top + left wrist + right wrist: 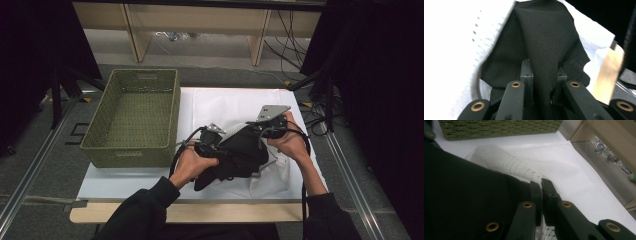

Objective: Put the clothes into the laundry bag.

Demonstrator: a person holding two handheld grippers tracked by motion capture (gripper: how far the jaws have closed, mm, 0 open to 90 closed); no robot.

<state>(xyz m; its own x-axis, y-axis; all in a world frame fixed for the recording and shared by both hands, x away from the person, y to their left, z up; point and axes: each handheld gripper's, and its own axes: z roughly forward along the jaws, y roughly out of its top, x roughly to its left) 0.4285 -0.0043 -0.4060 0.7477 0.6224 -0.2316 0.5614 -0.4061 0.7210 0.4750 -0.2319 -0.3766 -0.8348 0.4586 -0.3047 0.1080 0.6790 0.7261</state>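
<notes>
left gripper point(212, 137): jaws clamped on a ridge of black cloth point(544, 45)
right gripper point(542, 187): jaws nearly shut, pinching the white knit fabric point(506, 162) edge beside the black cloth
black cloth: bunched mid-table between both grippers, over the white table cover point(220, 102)
basket point(135, 117): left of the cloth, apart

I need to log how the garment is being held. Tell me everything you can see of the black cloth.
The black cloth is a matte, woven-looking fabric, bunched and creased, lifted between both grippers over the white sheet. The left gripper pinches a raised fold; the right gripper is shut at its edge, beside a white mesh fabric.
</notes>
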